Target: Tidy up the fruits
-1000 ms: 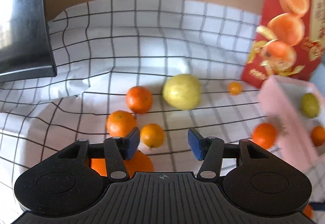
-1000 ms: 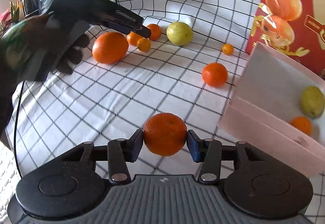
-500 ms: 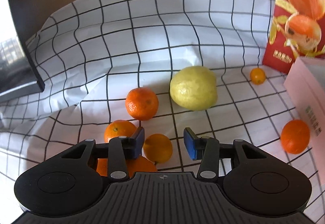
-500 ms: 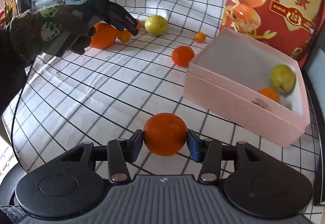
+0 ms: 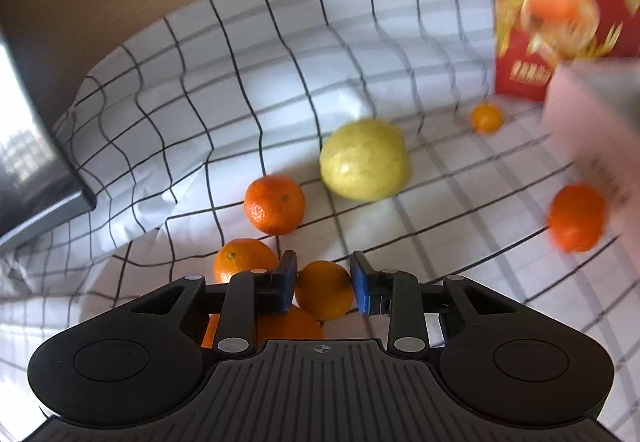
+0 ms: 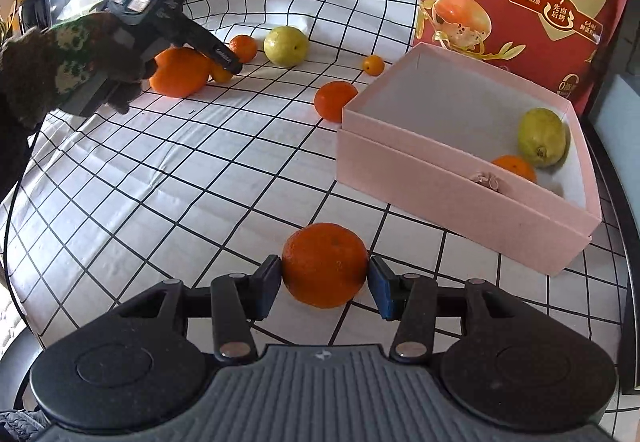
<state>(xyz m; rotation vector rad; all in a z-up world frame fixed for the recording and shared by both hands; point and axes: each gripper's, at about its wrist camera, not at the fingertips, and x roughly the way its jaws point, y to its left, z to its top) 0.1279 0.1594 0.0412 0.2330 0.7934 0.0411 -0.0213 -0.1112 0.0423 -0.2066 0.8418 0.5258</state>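
The right gripper [image 6: 324,282] is clamped on a mandarin [image 6: 324,265] at its sides, carried low over the cloth [image 6: 168,177] with the pink box [image 6: 460,177] at about 2 o'clock, most likely its destination. The box already has a lemon [image 6: 543,137] and an orange fruit [image 6: 514,166] at its far right end; its near wall cuts off the bottom of that fruit.

Across the cloth at 10 o'clock, the left gripper [image 5: 323,286] has closed narrow on a small orange [image 5: 324,290], the pads pressing its flanks to lift it from the cluster. Under that gripper a larger orange [image 5: 288,324] is mostly hidden. Beyond, at 12 o'clock, sit another mandarin [image 5: 275,203] and a big lemon [image 5: 365,159]. The left wrist view is blurred at its right edge, so the red bag [image 5: 560,1] there is hard to read.
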